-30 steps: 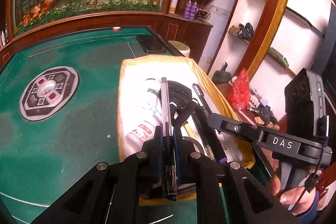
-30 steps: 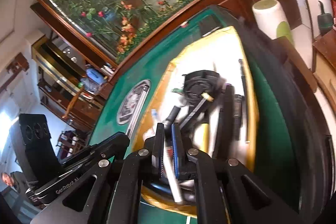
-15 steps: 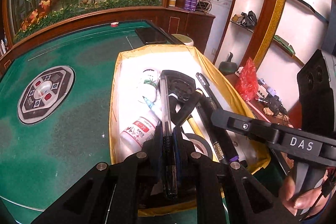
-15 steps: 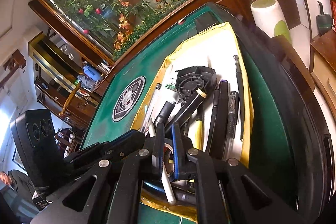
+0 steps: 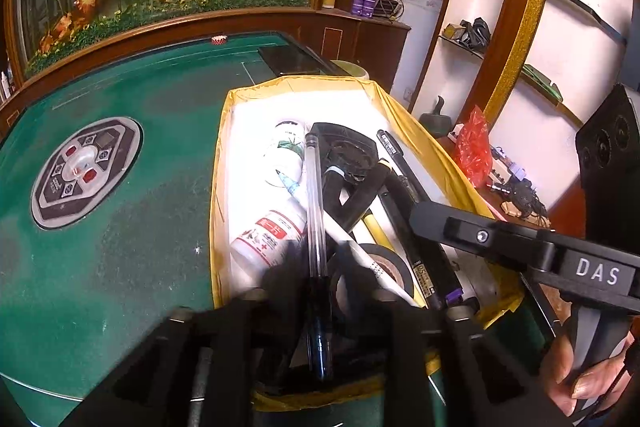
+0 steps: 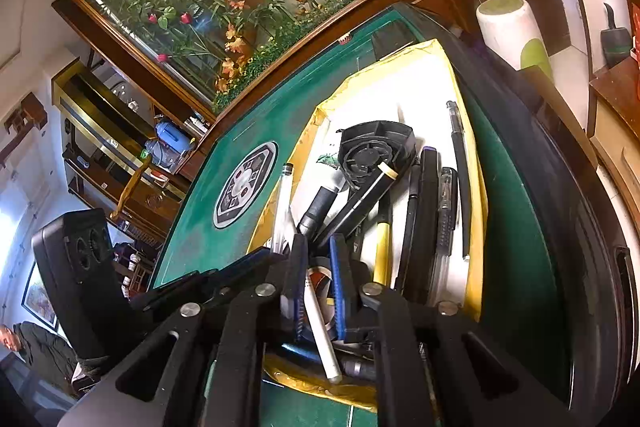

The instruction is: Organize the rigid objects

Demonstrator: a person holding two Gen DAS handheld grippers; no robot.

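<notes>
A white tray with a yellow rim [image 5: 224,155] lies on the green table and holds a jumble of rigid things: a white bottle with a red label [image 5: 268,235], a black fan [image 5: 348,155], a black tape roll [image 5: 386,263], black markers [image 6: 428,211] and a yellow-handled tool [image 6: 382,243]. My left gripper [image 5: 318,263] hangs over the tray's near end, its jaws opening. A clear ballpoint pen [image 5: 314,195] stands loose between them. My right gripper [image 6: 318,267] is also opening, with a white pen [image 6: 320,323] lying between its blue pads over the tape roll.
The table's round control panel [image 5: 86,175] sits left of the tray. A dark phone [image 5: 290,61] lies beyond the tray's far end. A white and green bin [image 6: 516,31] stands past the table edge. A hand [image 5: 580,379] holds the right gripper's handle.
Both grippers were shut on their pens; now the jaws of each have parted and the pens sit loose between them. The left view has drawn back a little from the tray.
</notes>
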